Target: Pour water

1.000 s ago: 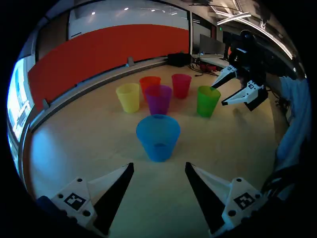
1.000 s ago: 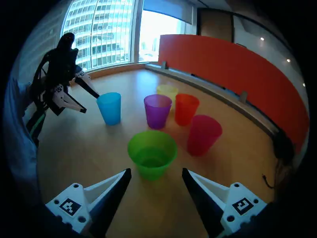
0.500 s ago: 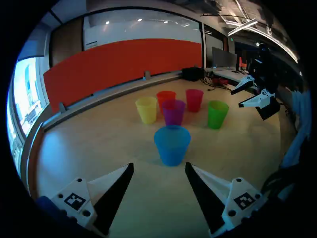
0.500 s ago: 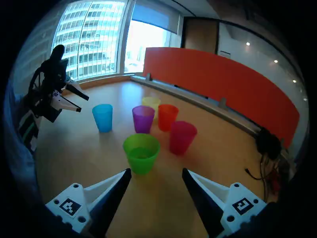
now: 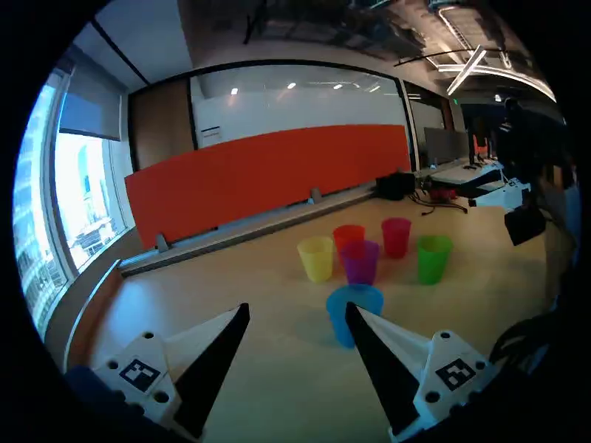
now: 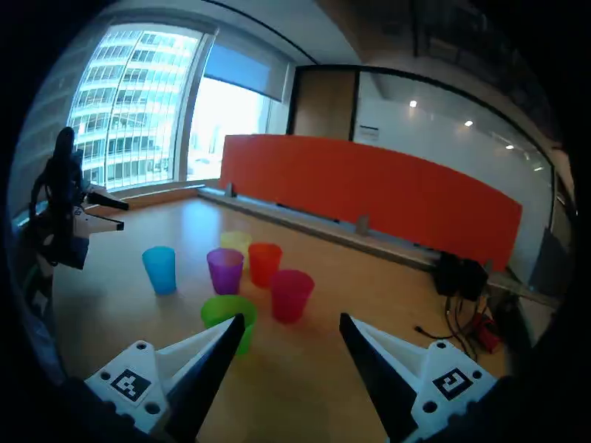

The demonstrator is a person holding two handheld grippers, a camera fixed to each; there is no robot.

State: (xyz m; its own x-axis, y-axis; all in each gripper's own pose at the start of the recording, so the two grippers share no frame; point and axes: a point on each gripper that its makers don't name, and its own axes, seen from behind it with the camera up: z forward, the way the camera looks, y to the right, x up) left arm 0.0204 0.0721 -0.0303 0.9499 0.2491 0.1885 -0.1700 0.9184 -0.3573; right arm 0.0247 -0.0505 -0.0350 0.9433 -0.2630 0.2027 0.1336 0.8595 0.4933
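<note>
Left gripper view.
- Left gripper: bottom of frame, jaws spread wide, holding nothing.
- Blue cup: lower centre, upright on the pale wooden surface, just past the fingertips and partly hidden by the right-hand finger.
- Behind it, centre right, a close cluster of upright cups: yellow cup, purple cup, orange cup, pink cup, green cup.
- Orange wall panel: across mid frame, behind the cups.

Right gripper view.
- Right gripper: bottom of frame, jaws likewise wide apart, nothing between them.
- Green cup: lower centre, nearest, partly behind the left-hand finger.
- Pink cup: just right of the green one.
- Purple, orange and yellow cups: grouped behind these.
- Blue cup: apart, to the left of the group.
- Left gripper: far left of frame, raised above the surface, fingers parted.
- Window: upper left.
- Cables: right, on the surface.
</note>
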